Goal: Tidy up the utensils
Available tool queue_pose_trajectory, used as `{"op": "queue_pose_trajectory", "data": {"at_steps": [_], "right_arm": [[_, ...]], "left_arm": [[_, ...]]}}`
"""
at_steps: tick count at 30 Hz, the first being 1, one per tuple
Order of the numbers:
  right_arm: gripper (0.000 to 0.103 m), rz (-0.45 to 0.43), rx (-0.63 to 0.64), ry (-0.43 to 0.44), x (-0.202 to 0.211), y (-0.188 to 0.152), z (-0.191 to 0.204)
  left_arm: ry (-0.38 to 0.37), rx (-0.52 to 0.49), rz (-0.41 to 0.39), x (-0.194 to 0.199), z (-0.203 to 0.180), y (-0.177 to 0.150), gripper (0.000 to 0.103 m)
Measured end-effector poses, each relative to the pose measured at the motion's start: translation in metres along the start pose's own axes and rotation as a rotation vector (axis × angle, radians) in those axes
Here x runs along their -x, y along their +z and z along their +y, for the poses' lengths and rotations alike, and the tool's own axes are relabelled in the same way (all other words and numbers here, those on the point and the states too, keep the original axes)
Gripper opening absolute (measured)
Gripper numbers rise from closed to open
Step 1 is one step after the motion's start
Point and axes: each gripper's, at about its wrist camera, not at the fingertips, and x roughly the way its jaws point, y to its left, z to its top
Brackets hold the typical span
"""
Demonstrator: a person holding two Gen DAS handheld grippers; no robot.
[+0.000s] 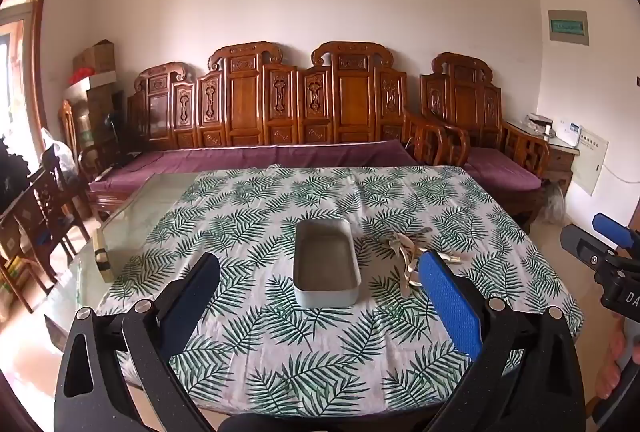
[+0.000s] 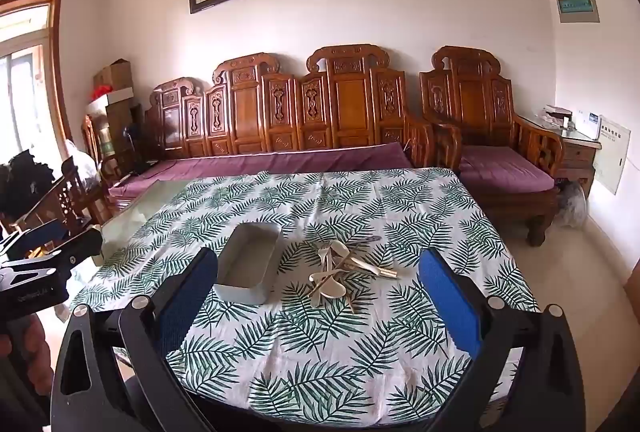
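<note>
A grey rectangular box (image 1: 326, 264) stands empty in the middle of the leaf-print tablecloth (image 1: 280, 352); it also shows in the right wrist view (image 2: 249, 264). To its right lies a heap of cream-coloured utensils (image 2: 344, 272), spoons and forks with thin sticks, partly hidden behind my finger in the left wrist view (image 1: 404, 256). My left gripper (image 1: 320, 296) is open and empty, above the near part of the table, short of the box. My right gripper (image 2: 320, 296) is open and empty, short of the heap.
The table has a bare glass strip (image 1: 132, 216) at the left with a small block (image 1: 102, 256) on it. A carved wooden sofa with purple cushions (image 1: 256, 155) stands behind the table. Wooden chairs (image 1: 44, 216) stand at the left.
</note>
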Motion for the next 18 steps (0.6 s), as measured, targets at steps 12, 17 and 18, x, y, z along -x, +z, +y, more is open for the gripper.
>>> {"op": "queue_pose_trajectory", "data": {"at_steps": [12, 17, 18], "right_arm": [[0.101, 0.006, 0.001, 0.001, -0.0007, -0.0006, -0.0001], [0.101, 0.005, 0.003, 0.000, -0.0003, 0.0004, 0.0008], [0.101, 0.005, 0.002, -0.001, -0.0008, 0.0006, -0.0001]], "left_arm": [[-0.009, 0.004, 0.004, 0.0055, -0.0049, 0.0061, 0.096], [-0.007, 0.001, 0.005, 0.0006, -0.0035, 0.0016, 0.096], [-0.006, 0.000, 0.005, 0.0011, -0.0039, 0.0019, 0.096]]}}
